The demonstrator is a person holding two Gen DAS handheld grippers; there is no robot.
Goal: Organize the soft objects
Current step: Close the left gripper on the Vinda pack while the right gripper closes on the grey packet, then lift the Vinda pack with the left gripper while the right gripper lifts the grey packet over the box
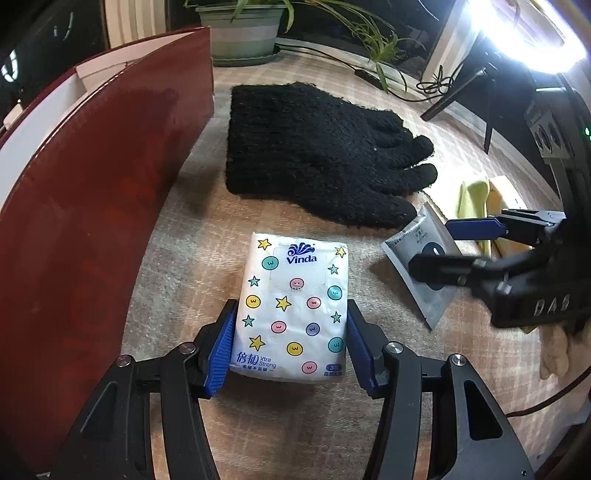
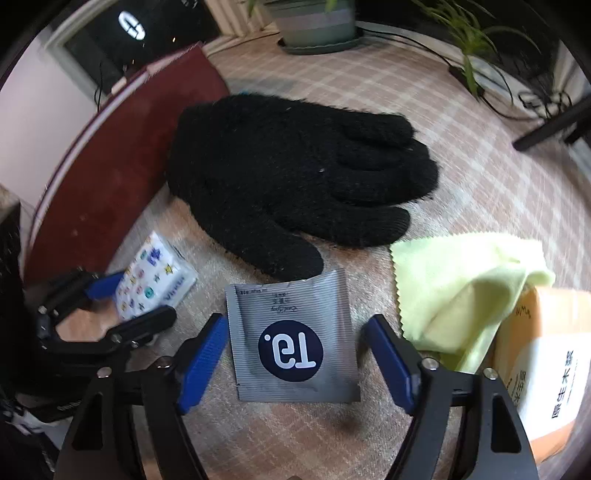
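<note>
A white Vinda tissue pack [image 1: 293,306] with stars and faces lies on the checked cloth between the blue pads of my left gripper [image 1: 290,347]; the jaws close in on its sides. The pack also shows in the right wrist view [image 2: 155,277]. A grey sachet [image 2: 291,336] with a dark blue round logo lies between the open jaws of my right gripper [image 2: 295,354], with gaps on both sides. It also shows in the left wrist view [image 1: 424,273]. A black knit glove [image 1: 317,151] lies flat behind both [image 2: 295,177]. A light green cloth [image 2: 461,291] lies right of the sachet.
A dark red box [image 1: 92,206] with a white inside stands at the left. A yellow and white carton [image 2: 546,354] sits at the right under the green cloth. A potted plant [image 1: 243,29], cables and a bright lamp [image 1: 524,33] are at the back.
</note>
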